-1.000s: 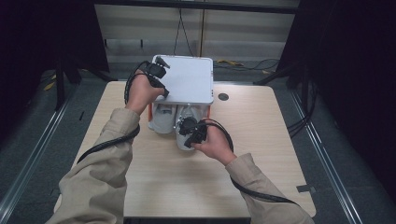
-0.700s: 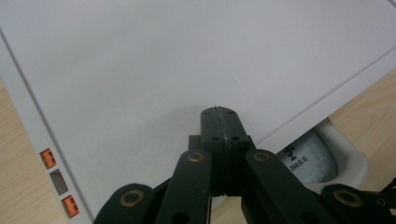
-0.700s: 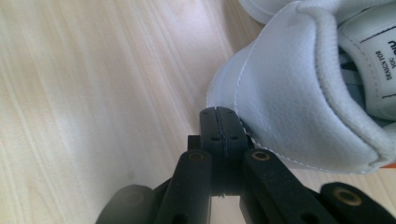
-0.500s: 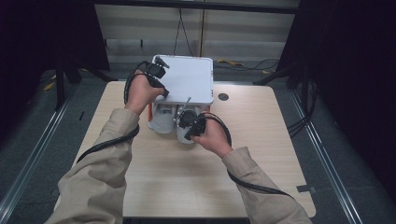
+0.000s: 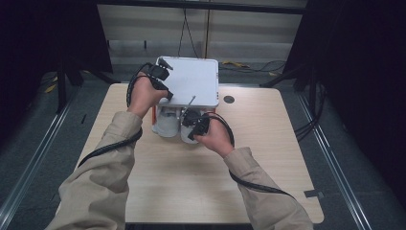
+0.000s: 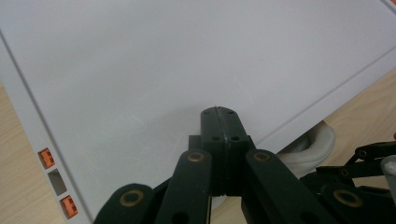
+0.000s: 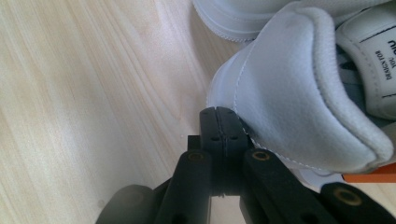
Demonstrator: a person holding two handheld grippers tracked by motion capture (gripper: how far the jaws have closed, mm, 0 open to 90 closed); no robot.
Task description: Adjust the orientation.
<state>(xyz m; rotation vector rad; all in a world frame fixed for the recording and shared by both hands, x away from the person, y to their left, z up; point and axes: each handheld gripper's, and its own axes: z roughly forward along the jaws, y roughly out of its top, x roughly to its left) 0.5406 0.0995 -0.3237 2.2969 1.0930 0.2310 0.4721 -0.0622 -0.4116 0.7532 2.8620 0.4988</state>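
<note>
The right gripper (image 7: pixel 220 112) has its two black jaws pressed flat together with nothing between them, the tips just beside the heel of a white shoe (image 7: pixel 299 98) that fills the upper right of the right gripper view; whether they touch the leather I cannot tell. In the high view this gripper (image 5: pixel 194 122) sits at the centre of the frame, and compared with a second ago it has slid up and leftward, closer under the front edge of the white lid (image 5: pixel 194 81), so the hand seems to be nudging the shoes deeper into the box. The left gripper (image 6: pixel 220 114) is likewise closed on nothing, its tips lying against the broad pale lid (image 6: pixel 177 70), which spans most of the left gripper view; its place at the upper left of the lid in the high view (image 5: pixel 155 76) looks unchanged, steadying or holding the lid up. A second shoe (image 5: pixel 166 125) lies just left of the first, both half tucked under the lid on the wooden table (image 5: pixel 268 158). My guess is that packing is nearly finished and closing the lid comes next.
</note>
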